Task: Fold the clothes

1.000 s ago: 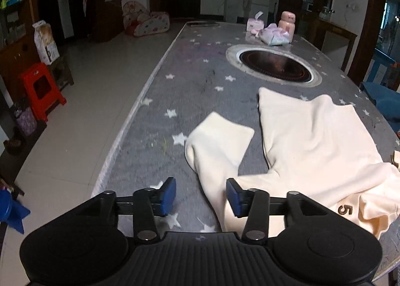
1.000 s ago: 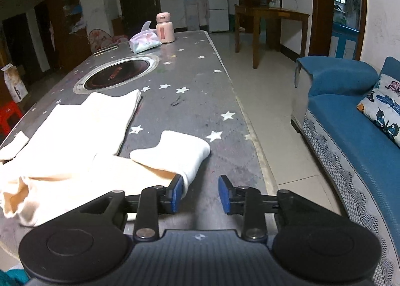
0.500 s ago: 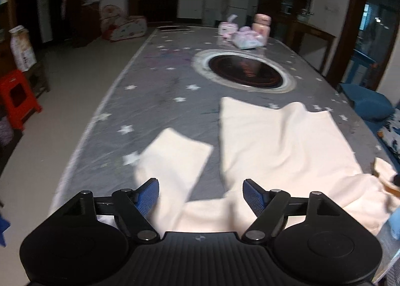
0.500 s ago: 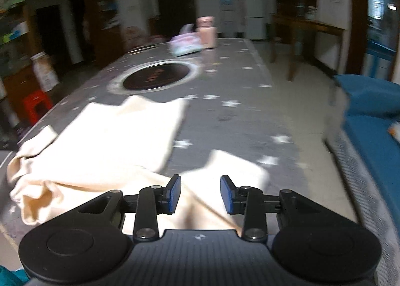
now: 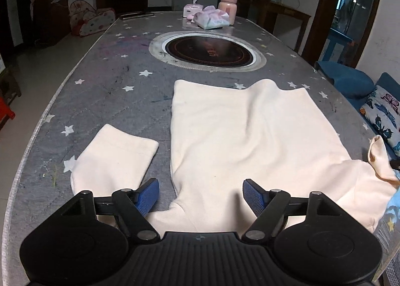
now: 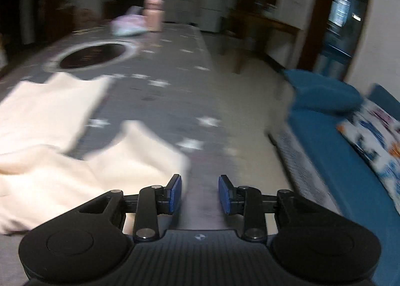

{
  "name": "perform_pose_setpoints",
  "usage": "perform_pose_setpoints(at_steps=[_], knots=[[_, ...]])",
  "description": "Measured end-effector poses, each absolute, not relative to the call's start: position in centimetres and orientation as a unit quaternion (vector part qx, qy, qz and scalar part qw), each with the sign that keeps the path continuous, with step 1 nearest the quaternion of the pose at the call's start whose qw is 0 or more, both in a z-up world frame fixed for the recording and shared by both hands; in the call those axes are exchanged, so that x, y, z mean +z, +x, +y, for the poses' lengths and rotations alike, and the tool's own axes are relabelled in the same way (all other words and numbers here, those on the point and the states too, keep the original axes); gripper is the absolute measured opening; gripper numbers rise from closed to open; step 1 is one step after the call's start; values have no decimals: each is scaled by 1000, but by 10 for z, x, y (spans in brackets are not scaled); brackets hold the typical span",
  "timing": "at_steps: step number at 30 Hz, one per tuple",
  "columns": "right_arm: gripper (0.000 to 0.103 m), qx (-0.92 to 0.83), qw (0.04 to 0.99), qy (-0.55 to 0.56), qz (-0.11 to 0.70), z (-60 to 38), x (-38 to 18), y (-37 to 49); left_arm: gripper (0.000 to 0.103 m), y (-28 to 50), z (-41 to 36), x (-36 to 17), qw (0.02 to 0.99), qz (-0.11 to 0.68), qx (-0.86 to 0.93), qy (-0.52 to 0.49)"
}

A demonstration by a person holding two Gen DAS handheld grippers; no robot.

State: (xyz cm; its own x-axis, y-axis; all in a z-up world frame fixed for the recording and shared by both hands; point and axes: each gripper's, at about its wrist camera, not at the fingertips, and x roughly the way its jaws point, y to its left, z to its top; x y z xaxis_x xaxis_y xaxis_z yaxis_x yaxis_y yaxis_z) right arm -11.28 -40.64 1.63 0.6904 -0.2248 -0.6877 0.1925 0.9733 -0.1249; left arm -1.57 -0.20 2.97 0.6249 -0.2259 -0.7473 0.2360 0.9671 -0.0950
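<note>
1. Left gripper [image 5: 201, 196] hovering wide open, having just spread its jaws, cream garment [image 5: 240, 133] lying below them near the table's [image 5: 105, 78] front edge.
2. Right gripper [image 6: 199, 194] gaping partway, gripping nothing, sleeve [image 6: 140, 158] just beside its left pad.

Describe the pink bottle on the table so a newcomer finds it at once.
Start from the round black cooktop sunk in the star-patterned table, then look past it to the far end. The pink bottle stands upright beside crumpled tissue packs, the only tall, rigid item there.

No legible text, labels or numbers — packet print on table too small to read.
</note>
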Motion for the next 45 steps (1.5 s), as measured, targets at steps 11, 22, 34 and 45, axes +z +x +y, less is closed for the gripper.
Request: perform_pose_setpoints(at_steps=[11,22,34,45], knots=[[32,26,933,2,359,-376,44,-89,75,27,1,35,908,408,-90,15],[32,120,915,-17,384,-324,45,13,75,90,-7,30,911,405,-75,28],[28,110,901,22,419,-328,15,88,26,132,-22,14,910,400,-102,47],[3,106,909,-7,403,-316,13,109,7,154,-22,16,915,385,-97,69]])
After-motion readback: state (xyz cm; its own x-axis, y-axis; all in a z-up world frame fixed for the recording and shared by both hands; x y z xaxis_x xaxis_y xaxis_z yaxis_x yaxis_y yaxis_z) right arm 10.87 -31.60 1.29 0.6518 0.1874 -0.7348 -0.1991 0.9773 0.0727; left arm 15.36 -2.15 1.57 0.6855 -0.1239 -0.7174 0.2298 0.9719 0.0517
